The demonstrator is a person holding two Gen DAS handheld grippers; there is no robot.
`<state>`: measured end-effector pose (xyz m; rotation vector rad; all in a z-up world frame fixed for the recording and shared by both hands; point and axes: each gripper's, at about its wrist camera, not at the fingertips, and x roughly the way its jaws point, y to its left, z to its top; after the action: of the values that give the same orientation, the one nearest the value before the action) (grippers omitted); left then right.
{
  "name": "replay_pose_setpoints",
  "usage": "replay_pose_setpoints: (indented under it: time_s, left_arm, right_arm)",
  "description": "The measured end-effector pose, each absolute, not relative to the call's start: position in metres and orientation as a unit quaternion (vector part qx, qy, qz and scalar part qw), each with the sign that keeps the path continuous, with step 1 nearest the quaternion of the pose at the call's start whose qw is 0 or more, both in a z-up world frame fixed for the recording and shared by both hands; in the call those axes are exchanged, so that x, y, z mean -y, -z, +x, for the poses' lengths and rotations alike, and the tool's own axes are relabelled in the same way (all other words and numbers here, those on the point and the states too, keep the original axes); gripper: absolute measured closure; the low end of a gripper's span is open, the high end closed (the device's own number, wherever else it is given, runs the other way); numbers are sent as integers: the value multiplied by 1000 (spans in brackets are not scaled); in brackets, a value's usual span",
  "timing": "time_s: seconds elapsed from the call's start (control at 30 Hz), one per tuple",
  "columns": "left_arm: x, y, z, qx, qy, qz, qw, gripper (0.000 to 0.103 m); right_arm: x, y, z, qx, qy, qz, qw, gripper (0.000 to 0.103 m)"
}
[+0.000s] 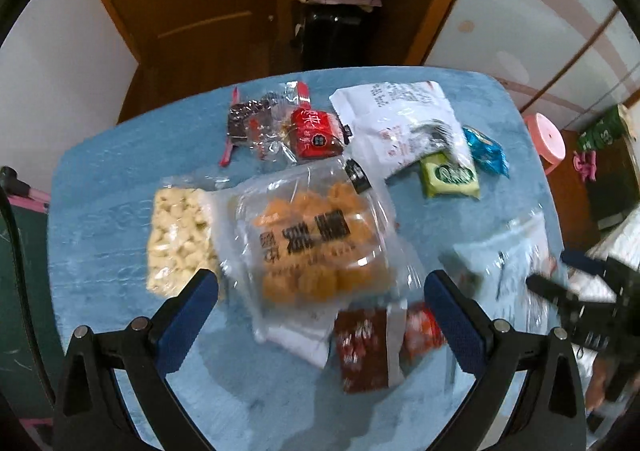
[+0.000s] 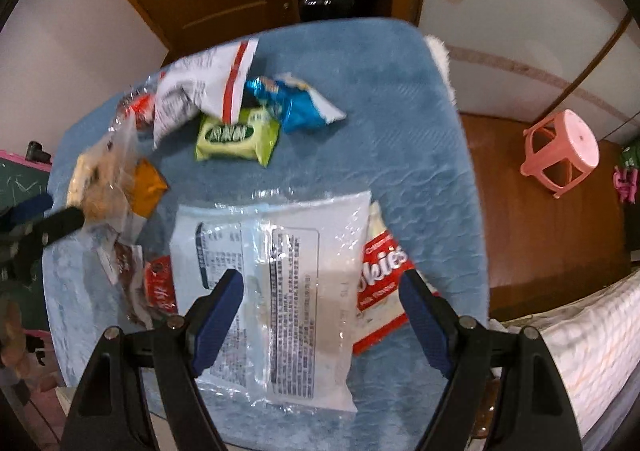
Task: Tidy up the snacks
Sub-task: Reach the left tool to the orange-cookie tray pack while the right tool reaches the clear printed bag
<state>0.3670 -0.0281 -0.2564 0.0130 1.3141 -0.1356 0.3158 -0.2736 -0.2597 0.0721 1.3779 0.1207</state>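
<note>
Both my grippers, left gripper and right gripper, hang spread and empty over the blue table; I'd lower squarely onto the clear printed packet before pinching.

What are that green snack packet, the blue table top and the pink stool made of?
Green snack packet: seemingly thin glossy plastic film; it shines and has crimped ends. Blue table cover: looks like soft, matte, plush cloth with a rippled, fuzzy surface. Pink stool: probably smooth moulded plastic, one even colour with open sides.
</note>
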Motion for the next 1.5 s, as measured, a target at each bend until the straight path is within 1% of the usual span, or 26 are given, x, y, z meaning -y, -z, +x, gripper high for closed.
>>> replay_pose_setpoints:
  time_s: [0.1,0.2,0.27,0.33,0.4,0.47,0.53,0.57,0.6,0.63,0.67,0.77,0.83,0.87,0.93,1.07,1.1,1.2,1.37,1.47,1.5]
  left_arm:
    - [27,267,382,-612,49,-12,789,1]
    - [23,275,393,-617,36,-25,785,1]
    - [22,281,400,-623,26,-29,781,1]
    - [22,287,405,-629,19,-31,777,1]
    - [23,291,407,-628,12,-23,778,1]
    - [26,294,409,-627,11,-18,778,0]
    - [27,296,411,-629,10,-16,777,0]
    - [28,298,412,-631,10,-17,776,0]
    - [29,299,413,-633,9,-19,774,0]
    - [30,299,414,-635,7,-19,772,0]
    - [34,301,418,-637,4,-17,771,0]
    - [38,301,421,-643,4,-26,765,0]
    - [40,304,424,-649,0,-37,760,0]
    - [40,306,425,-651,-1,-40,758,0]
    - [40,308,427,-654,-3,-45,755,0]
    - [41,310,427,-654,0,-47,755,0]
    - [41,310,427,-654,2,-48,755,0]
    - [38,310,426,-656,7,-52,753,0]
    - [30,308,425,-670,7,-60,740,0]
    - [31,307,422,-679,6,-58,732,0]
    - [31,307,421,-681,4,-58,730,0]
  right_arm:
    - [270,274,315,-644,-60,33,762,22]
    - [268,279,312,-642,-76,50,761,22]
    - [264,280,311,-637,-84,40,765,22]
    - [258,279,307,-630,-91,22,771,31]
    - [252,277,304,-623,-92,7,777,36]
    - [250,273,301,-616,-90,4,783,45]
    - [254,269,300,-611,-89,11,787,62]
    - [256,266,300,-609,-89,17,788,68]
    - [258,263,299,-606,-90,24,790,77]
    - [259,261,299,-606,-93,28,789,83]
    - [260,261,298,-607,-94,25,789,83]
    - [257,263,295,-607,-96,19,789,83]
    - [260,263,297,-610,-95,27,786,79]
    - [262,263,298,-612,-92,33,785,76]
    - [269,264,300,-613,-84,43,784,61]
    - [279,269,300,-620,-91,85,775,54]
    - [282,271,300,-624,-91,95,770,49]
    - [292,274,297,-638,-99,122,754,49]
    - [299,281,279,-652,-106,124,741,49]
    - [306,287,271,-651,-107,150,736,44]
    - [309,289,270,-650,-106,161,735,40]
